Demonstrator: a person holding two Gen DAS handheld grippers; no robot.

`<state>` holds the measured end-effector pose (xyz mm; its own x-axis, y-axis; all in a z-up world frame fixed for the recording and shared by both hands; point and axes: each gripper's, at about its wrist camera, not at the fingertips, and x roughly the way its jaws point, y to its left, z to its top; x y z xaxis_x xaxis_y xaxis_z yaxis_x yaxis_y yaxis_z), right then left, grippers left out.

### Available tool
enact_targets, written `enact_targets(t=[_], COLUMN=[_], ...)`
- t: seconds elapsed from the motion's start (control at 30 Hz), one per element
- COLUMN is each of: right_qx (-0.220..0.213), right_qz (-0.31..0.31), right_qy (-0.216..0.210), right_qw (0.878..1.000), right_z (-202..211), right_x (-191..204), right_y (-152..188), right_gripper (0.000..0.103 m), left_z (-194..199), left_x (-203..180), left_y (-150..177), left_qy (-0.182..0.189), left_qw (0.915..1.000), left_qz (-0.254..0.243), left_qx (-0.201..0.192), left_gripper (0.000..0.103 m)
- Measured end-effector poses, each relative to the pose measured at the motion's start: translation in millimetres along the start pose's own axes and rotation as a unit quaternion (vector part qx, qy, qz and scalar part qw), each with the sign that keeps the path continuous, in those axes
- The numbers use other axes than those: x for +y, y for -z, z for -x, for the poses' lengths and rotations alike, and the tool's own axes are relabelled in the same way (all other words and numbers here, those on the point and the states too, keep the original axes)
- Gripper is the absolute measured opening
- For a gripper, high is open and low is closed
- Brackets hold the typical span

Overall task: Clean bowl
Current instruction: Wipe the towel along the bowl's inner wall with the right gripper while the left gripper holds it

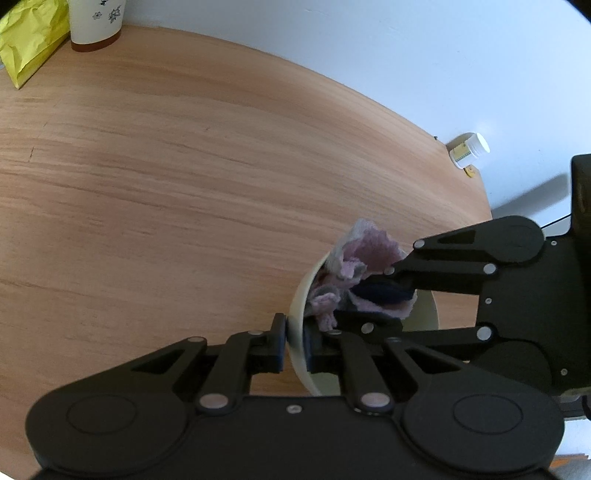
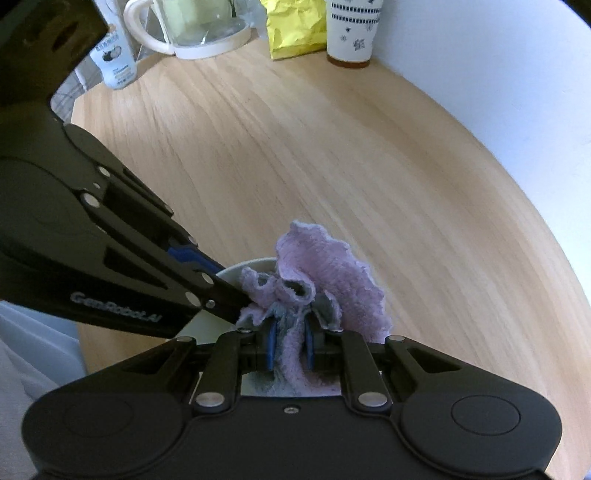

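Wooden table (image 1: 184,184) by white wall; left gripper (image 1: 293,341) clamping bowl (image 1: 297,314), right gripper (image 2: 290,349) cloth (image 2: 325,266).

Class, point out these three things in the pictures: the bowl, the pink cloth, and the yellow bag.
bowl (image 1: 297,314), left wrist view, on its cream outer wall.
pink cloth (image 2: 332,273), right wrist view, on the raised fold.
yellow bag (image 2: 295,26), right wrist view, on its crumpled front.

A round wooden table (image 1: 184,177) carries everything. The cream bowl (image 1: 297,332) stands near its near edge. Along the far edge stand a flowered white cup (image 2: 349,31), a yellow bag (image 2: 295,27), a glass jug on a white base (image 2: 192,33) and a small white bottle (image 2: 114,59).
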<state>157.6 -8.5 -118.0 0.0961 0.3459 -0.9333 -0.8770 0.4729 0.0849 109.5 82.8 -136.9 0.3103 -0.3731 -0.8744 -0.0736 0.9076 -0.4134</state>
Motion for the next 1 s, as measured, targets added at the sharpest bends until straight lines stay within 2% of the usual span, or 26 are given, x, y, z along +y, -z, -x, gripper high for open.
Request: enact_targets(t=[0.27, 0.4, 0.57, 0.67, 0.87, 1.0], right_qx=[0.069, 0.095, 0.067, 0.052, 0.037, 0.05], right_qz=[0.086, 0.102, 0.021, -0.025, -0.081, -0.052], right_qy=[-0.022, -0.049, -0.116, -0.148, -0.167, -0.137], right_qw=[0.994, 0.989, 0.991, 0.987, 0.982, 0.988], right_z=[-5.4, 0.4, 27.5, 26.0, 2.6, -6.0], right_x=[15.9, 17.1, 1.8, -3.9, -5.7, 5.9], right_y=[1.9, 1.4, -1.2, 0.7, 2.7, 1.8], right_gripper=[0.017, 0.017, 0.017, 0.018, 0.017, 0.018], left_z=[0.6, -0.3, 0.2, 0.3, -1.1, -1.8], left_x=[-5.2, -6.0, -0.2, 0.3, 0.2, 1.7], left_y=[-0.7, -1.2, -1.5, -1.5, -1.2, -1.3], left_qy=[-0.014, -0.014, -0.008, -0.009, -0.012, -0.012], left_qw=[0.9999, 0.9999, 0.9999, 0.9998, 0.9997, 0.9997], left_qz=[-0.006, -0.006, 0.014, 0.017, 0.02, 0.021], left_qx=[-0.005, -0.004, -0.005, -0.006, -0.004, -0.002], left_gripper=[0.008, 0.008, 0.008, 0.008, 0.01, 0.01])
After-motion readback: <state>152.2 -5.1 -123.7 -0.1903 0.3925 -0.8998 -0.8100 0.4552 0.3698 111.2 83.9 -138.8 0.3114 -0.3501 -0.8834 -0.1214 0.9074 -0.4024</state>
